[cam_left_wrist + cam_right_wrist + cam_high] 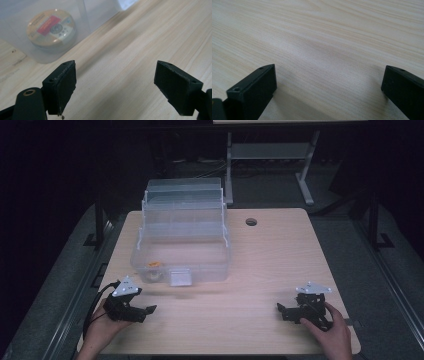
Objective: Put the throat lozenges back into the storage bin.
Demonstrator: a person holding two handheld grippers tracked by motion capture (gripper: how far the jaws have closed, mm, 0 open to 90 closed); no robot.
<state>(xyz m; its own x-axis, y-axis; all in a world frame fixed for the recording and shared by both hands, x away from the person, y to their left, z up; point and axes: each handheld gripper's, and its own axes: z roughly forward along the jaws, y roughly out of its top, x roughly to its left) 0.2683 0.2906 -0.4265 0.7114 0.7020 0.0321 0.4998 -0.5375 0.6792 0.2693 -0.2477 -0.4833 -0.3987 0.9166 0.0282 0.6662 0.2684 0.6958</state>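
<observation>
- The clear plastic box (182, 237) stands on the counter (270, 270) toward its far left, tiered trays stepped back and open; a small round tin (51, 28) with a red label sits inside at the near left corner, behind the transparent wall.
- The left gripper (131, 306) rests near the counter's front edge, just in front of that corner, jaws spread wide with nothing between them; in the left gripper view the tin lies ahead and to the left.
- The right gripper (300, 310) sits well apart at the front right, jaws likewise released and empty over bare wood.
- The likely step is reaching for the tin. Lift the left gripper over the box's front wall rather than pushing at it (the wall is clear and easy to misjudge).
- Come down with the jaws either side of the tin's rim, then close squarely.
- The latch tab (180, 277) at the front could snag; steer left of it.
- The right gripper could steady the box if it slides.
</observation>
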